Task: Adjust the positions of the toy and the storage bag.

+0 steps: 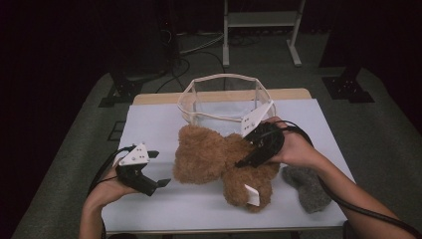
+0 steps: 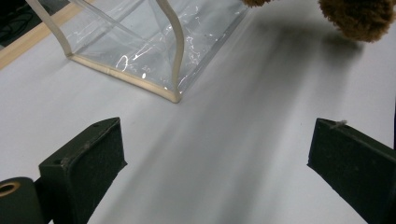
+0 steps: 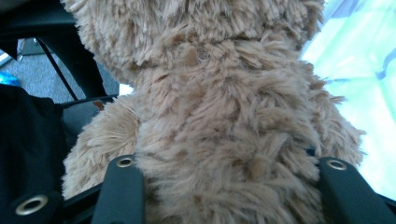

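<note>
A fluffy brown teddy bear (image 1: 214, 159) lies on the white table sheet (image 1: 149, 119) in front of a clear plastic bag (image 1: 199, 99). My right gripper (image 1: 244, 160) comes at it from the right, its jaws pressed into the fur on both sides of the body. The right gripper view has the bear (image 3: 224, 93) up close, squeezed between the two black jaws of that gripper (image 3: 229, 186). My left gripper (image 1: 159, 169) rests at the sheet's left, open and holding nothing. In its own view the left gripper (image 2: 217, 163) faces the bag's corner (image 2: 173, 93), with a bear paw (image 2: 359, 16) at top right.
A grey woolly piece (image 1: 306, 186) lies at the front right, beside the right forearm. A white tag (image 1: 251, 195) sticks out of the bear's lower part. The bag stands open with a cream rim at the sheet's back edge. Dark floor, cables and stand legs lie beyond the table.
</note>
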`<state>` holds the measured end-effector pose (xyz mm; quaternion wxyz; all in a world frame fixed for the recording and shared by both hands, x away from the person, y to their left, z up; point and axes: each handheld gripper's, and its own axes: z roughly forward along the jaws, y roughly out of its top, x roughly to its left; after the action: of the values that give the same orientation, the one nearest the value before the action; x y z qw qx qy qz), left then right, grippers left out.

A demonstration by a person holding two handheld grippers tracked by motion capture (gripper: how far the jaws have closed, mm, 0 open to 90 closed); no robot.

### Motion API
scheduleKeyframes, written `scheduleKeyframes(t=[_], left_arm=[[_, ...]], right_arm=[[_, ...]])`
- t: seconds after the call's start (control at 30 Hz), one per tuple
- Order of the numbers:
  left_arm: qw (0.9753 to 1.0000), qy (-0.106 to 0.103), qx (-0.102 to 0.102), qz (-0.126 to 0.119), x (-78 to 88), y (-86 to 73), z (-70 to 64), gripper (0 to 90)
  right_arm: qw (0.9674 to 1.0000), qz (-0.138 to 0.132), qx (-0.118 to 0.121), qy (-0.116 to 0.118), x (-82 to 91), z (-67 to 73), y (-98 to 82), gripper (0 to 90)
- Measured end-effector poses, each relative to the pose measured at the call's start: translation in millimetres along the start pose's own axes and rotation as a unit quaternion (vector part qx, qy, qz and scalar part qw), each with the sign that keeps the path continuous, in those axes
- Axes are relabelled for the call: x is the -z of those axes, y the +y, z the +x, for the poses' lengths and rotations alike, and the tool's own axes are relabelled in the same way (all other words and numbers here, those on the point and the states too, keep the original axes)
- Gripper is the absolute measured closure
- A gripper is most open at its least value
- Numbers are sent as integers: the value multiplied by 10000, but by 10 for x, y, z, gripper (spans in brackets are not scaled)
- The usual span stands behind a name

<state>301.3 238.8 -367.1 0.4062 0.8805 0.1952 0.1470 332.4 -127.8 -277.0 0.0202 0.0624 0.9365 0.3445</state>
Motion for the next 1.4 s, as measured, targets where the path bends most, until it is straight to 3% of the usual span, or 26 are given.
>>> scheduleKeyframes(t=[0.3,0.57,0.8,1.2,1.4], left_arm=[[10000,15,-34,31,14,-1,8,30],[10000,20,-14,-17,27,-5,10,29],[10000,12,-34,-1,33,-7,16,29],[10000,2,-4,-28,43,-25,34,30],[10000,-21,30,-27,42,-32,34,30]], right_arm=[[9996,-232,130,-78,279,36,190,482],[9987,-378,273,-203,642,49,491,481],[9981,-386,369,-296,859,26,791,481],[9972,-345,467,-461,1087,-71,1203,481],[9973,-346,441,-484,1161,-198,1339,481]])
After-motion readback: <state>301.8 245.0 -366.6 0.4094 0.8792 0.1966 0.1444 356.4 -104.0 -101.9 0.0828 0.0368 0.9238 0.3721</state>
